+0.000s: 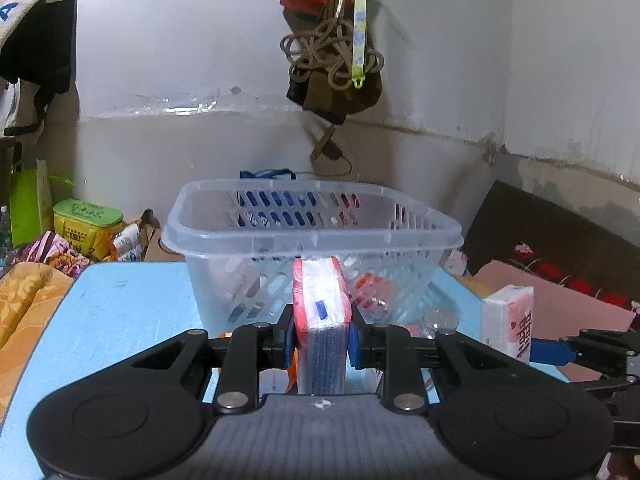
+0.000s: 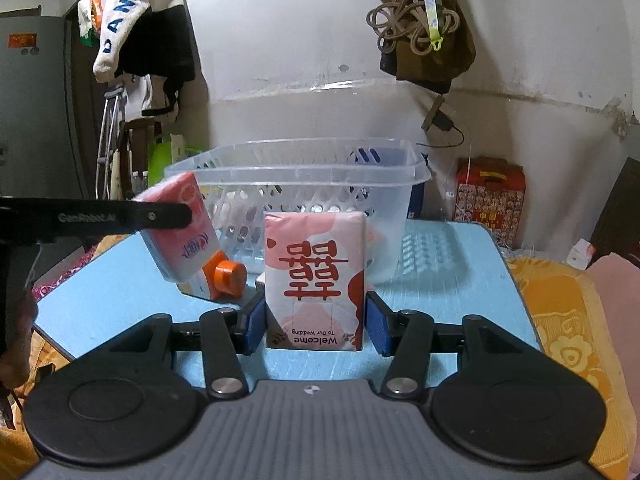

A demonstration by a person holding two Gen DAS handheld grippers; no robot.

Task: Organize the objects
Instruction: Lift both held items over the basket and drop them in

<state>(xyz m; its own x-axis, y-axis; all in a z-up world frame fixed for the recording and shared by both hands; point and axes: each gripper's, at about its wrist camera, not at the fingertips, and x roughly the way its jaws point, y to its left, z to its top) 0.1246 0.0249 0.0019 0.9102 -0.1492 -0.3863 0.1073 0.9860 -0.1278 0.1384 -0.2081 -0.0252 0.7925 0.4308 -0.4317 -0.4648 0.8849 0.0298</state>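
Observation:
My left gripper [image 1: 322, 336] is shut on a red and white tissue pack [image 1: 322, 312], held edge-on above the blue table in front of the clear plastic basket [image 1: 312, 232]. The same pack [image 2: 180, 232] and left gripper arm show in the right wrist view, lifted and tilted. My right gripper [image 2: 316, 320] has its blue pads on both sides of a pink and white wedding tissue pack [image 2: 316, 276] that stands upright on the table; the pads look just apart from it. This pack also shows in the left wrist view [image 1: 508, 320].
The blue table [image 2: 440, 300] carries the basket [image 2: 312, 184] and an orange-capped item [image 2: 228, 276] lying behind the lifted pack. Orange bedding [image 2: 568, 320] lies to the right. A red gift box [image 2: 490, 196] stands by the wall. Bags and cords hang above.

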